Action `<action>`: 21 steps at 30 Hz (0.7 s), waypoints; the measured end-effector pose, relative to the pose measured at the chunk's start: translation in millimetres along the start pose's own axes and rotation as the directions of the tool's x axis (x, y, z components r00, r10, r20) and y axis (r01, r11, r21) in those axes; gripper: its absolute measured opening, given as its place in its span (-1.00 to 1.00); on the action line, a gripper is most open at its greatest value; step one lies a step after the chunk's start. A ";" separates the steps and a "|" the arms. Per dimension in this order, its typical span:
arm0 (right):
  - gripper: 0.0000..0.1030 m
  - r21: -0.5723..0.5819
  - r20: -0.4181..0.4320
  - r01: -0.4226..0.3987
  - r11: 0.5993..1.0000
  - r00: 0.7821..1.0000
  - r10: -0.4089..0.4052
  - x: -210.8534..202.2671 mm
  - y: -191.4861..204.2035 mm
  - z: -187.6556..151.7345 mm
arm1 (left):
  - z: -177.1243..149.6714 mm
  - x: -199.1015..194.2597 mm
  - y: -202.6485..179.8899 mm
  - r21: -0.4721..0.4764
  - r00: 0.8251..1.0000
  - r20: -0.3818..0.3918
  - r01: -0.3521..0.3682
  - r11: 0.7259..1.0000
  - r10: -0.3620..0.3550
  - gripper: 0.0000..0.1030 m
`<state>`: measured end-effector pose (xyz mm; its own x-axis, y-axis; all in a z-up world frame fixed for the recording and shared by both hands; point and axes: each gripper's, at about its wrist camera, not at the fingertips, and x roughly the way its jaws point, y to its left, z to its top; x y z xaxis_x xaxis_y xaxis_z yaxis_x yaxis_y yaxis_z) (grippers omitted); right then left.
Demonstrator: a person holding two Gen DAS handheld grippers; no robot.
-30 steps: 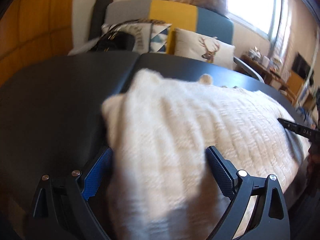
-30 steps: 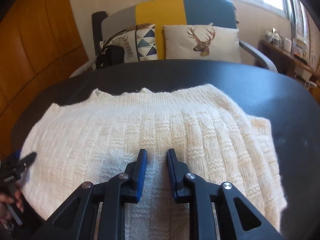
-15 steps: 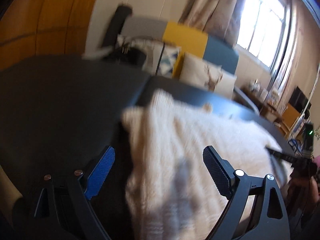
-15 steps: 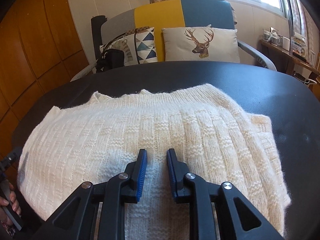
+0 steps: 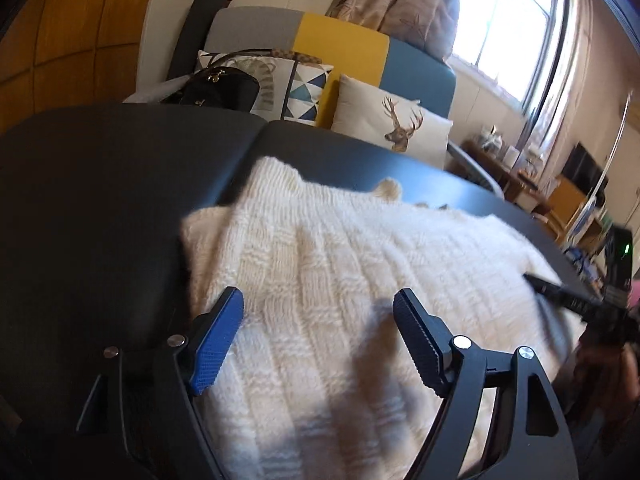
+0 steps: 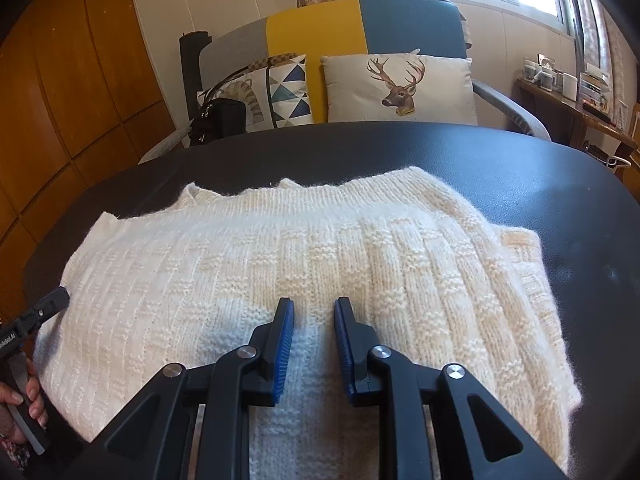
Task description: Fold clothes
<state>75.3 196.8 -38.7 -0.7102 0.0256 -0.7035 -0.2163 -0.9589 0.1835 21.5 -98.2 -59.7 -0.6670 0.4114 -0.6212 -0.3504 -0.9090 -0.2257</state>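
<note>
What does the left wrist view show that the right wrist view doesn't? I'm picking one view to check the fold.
Left wrist only: the left gripper, jaws closing over the sweater, and a tucked layer at its left edge. Right wrist only: the right gripper, narrowly parted, and the sweater's right edge. Both: the sweater on the black table, and the deer cushion.

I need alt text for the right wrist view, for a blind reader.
A cream knitted sweater lies folded on a black table, with the right gripper over its near edge, fingers narrowly apart. Behind is a sofa with a deer cushion.
</note>
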 end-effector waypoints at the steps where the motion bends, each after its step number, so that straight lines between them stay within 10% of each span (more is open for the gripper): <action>1: -0.61 -0.003 -0.007 0.005 1.000 1.000 -0.005 0.1 1.4 1.0 | -2.7 0.7 -1.2 0.016 1.000 0.003 -0.010 1.000 0.010 0.57; 14: -0.48 0.121 -0.018 -0.134 0.984 0.990 0.137 -19.0 -31.5 9.8 | 18.0 -26.7 -14.9 0.096 0.984 0.105 -0.157 0.983 0.147 0.58; 21: -0.02 0.065 -0.049 -0.003 0.998 0.999 0.006 -36.1 -67.4 15.7 | 28.5 3.8 1.2 0.123 0.967 -0.059 -0.239 0.963 0.247 0.58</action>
<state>105.0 265.0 -14.8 -0.6782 0.0058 -0.7349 -0.2574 -0.9385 0.2302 -0.2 -95.7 -40.9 -0.6929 0.1692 -0.7009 -0.2591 -0.9656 0.0230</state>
